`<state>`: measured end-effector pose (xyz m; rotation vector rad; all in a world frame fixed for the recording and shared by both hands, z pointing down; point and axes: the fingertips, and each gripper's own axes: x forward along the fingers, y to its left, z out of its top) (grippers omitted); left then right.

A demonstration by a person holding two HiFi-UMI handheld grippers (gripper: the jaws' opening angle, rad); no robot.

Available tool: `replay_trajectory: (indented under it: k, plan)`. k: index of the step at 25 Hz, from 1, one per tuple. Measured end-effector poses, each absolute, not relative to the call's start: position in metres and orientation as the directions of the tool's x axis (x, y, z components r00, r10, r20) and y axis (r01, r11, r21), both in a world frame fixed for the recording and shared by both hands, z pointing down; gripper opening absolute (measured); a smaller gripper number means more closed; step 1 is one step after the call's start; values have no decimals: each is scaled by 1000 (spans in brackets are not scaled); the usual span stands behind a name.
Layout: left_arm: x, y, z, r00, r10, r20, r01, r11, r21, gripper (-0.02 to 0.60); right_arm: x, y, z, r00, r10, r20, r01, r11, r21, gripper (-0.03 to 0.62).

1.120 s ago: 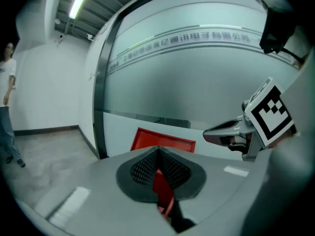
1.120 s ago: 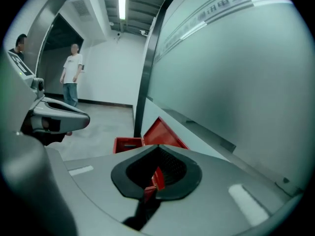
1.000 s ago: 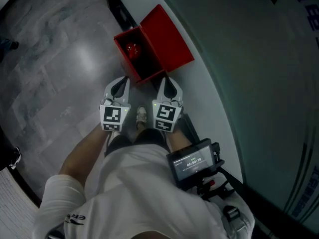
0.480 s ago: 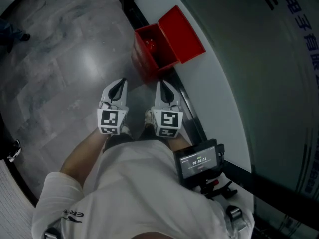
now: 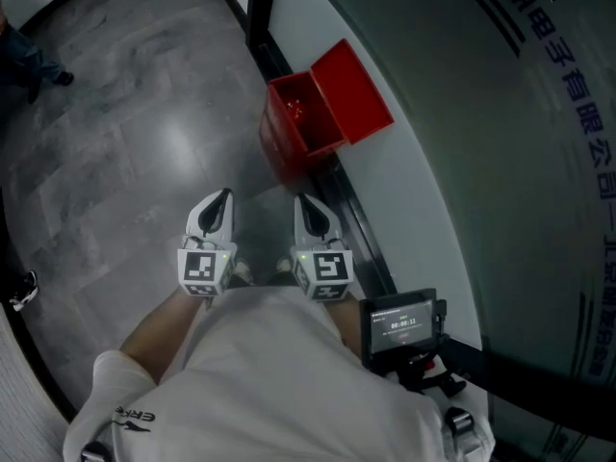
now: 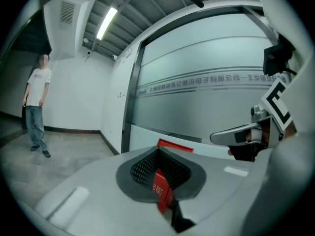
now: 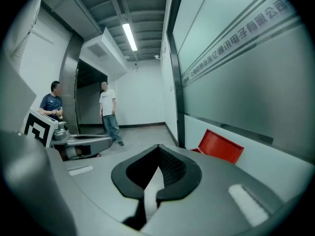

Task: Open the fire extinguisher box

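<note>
The red fire extinguisher box (image 5: pixel 296 128) stands on the floor against the wall, its lid (image 5: pixel 352 80) swung up and leaning back on the white panel. Something red lies inside it. My left gripper (image 5: pixel 220 200) and right gripper (image 5: pixel 308 208) hang side by side well short of the box, both shut and holding nothing. In the left gripper view the gripper (image 6: pixel 158 150) points at the box, whose lid (image 6: pixel 175 144) shows over the tips and whose body (image 6: pixel 160 190) shows through the slit. The right gripper (image 7: pixel 158 146) has the lid (image 7: pixel 220 145) to its right.
A frosted glass wall (image 5: pixel 481 114) with printed characters runs along the right above a white base panel, with a dark door post (image 5: pixel 260 8) behind the box. One person (image 6: pixel 37 107) stands far back on the grey floor; two people (image 7: pixel 109 112) are down the corridor.
Both grippers have drawn back from the box towards my body and risen. The box now lies farther ahead of them. Its lid stays up.
</note>
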<state>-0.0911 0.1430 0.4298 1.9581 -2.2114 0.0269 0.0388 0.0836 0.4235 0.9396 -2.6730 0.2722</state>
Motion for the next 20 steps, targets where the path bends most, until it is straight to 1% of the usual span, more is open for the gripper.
replay_trajectory:
  k: [4, 20]
  plan:
    - [-89, 152, 420, -138, -981, 137, -983, 153, 102, 2, 43, 95, 417, -769, -553, 321, -607, 789, -92, 12]
    - [-77, 156, 416, -132, -982, 136, -985, 145, 92, 2, 49, 102, 414, -790, -531, 305, -582, 806, -104, 11]
